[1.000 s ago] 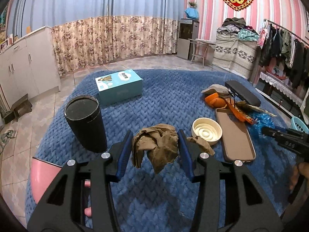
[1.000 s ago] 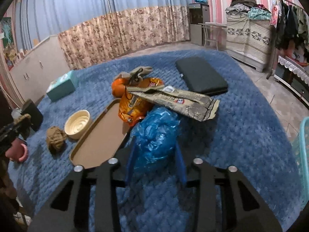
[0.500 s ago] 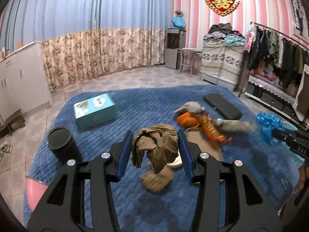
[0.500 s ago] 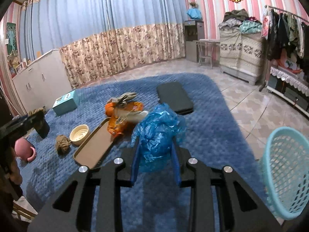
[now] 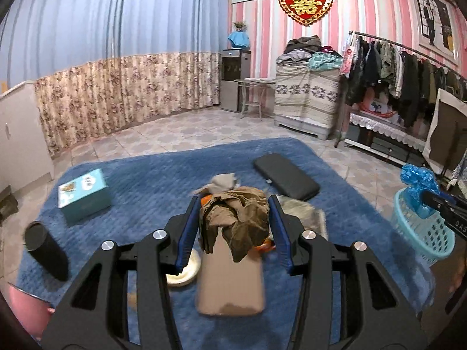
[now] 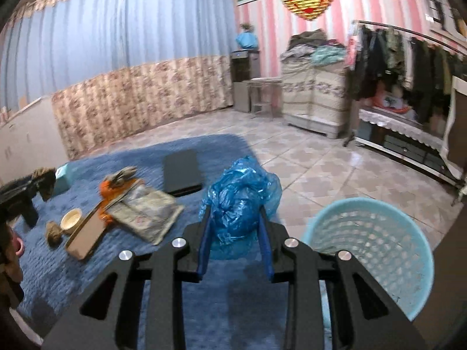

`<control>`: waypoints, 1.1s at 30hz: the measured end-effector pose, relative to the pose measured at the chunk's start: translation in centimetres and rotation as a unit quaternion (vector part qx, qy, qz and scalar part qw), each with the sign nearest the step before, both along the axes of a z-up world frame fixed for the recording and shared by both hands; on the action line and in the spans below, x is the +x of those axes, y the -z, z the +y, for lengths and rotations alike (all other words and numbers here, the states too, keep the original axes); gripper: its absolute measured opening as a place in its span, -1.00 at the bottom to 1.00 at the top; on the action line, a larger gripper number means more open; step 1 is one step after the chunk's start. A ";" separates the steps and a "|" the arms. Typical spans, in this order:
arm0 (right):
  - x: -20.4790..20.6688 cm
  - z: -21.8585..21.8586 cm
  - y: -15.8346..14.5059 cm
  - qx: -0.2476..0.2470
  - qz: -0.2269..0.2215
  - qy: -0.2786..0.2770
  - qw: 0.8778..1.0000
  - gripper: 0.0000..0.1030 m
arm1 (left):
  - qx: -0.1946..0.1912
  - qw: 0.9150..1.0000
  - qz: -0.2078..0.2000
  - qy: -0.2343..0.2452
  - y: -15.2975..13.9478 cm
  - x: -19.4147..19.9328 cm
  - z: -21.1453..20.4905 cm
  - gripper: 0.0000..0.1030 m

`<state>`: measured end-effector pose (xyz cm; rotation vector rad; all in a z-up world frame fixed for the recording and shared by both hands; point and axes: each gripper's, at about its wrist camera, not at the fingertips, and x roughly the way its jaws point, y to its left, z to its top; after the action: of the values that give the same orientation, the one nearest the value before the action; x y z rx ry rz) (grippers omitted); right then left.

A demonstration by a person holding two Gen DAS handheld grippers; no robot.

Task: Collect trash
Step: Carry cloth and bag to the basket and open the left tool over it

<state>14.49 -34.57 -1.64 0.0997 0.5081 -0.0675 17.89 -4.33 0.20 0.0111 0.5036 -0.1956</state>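
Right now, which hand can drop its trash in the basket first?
Right. Its tool holds the blue bag beside the basket. The left tool, with the brown paper, is over the rug.

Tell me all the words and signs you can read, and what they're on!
"囍" in gold: on the red heart on the wall.
"DAS", cut off by the edge: on the right hand-held gripper.
Teal box: pictures and print on top, too blurred to read.
Crumpled wrapper: small print, too blurred to read.
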 end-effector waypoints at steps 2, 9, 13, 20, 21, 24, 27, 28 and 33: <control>-0.4 -1.9 -0.3 0.003 -0.006 0.024 1.000 -0.43 | 0.001 1.000 -0.001 0.008 0.1 0.3 -1.2 -0.11; -1.6 -7.2 -0.4 -0.021 -0.004 0.100 0.995 -0.43 | 0.003 0.998 -0.011 0.054 0.2 1.5 -7.8 -0.11; -2.5 -9.8 -0.4 -0.020 -0.004 0.136 0.991 -0.43 | 0.000 0.996 -0.013 0.084 0.1 1.8 -11.6 -0.11; -3.7 -13.6 -0.1 -0.015 0.000 0.178 0.984 -0.43 | -0.012 0.991 -0.023 0.132 -0.3 1.9 -17.9 -0.11; -3.7 -13.7 0.0 -0.015 0.002 0.182 0.983 -0.43 | -0.013 0.990 -0.021 0.141 -0.2 1.9 -18.9 -0.11; -3.8 -14.6 0.5 -0.011 0.007 0.194 0.981 -0.43 | -0.014 0.987 -0.014 0.162 0.1 1.6 -21.3 -0.11; -4.2 -15.5 0.9 -0.007 0.010 0.204 0.979 -0.43 | -0.006 0.983 -0.014 0.183 0.5 1.2 -23.6 -0.11; -4.3 -15.8 1.0 -0.003 0.009 0.207 0.978 -0.43 | -0.004 0.982 -0.015 0.188 0.6 1.1 -24.1 -0.11; -4.7 -17.5 1.5 0.011 0.007 0.220 0.975 -0.43 | -0.005 0.977 -0.002 0.212 1.2 0.9 -26.7 -0.11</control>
<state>9.82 -52.10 -3.12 0.2333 0.4941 -0.4958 18.83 -31.08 -1.03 0.1094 0.4920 -0.6156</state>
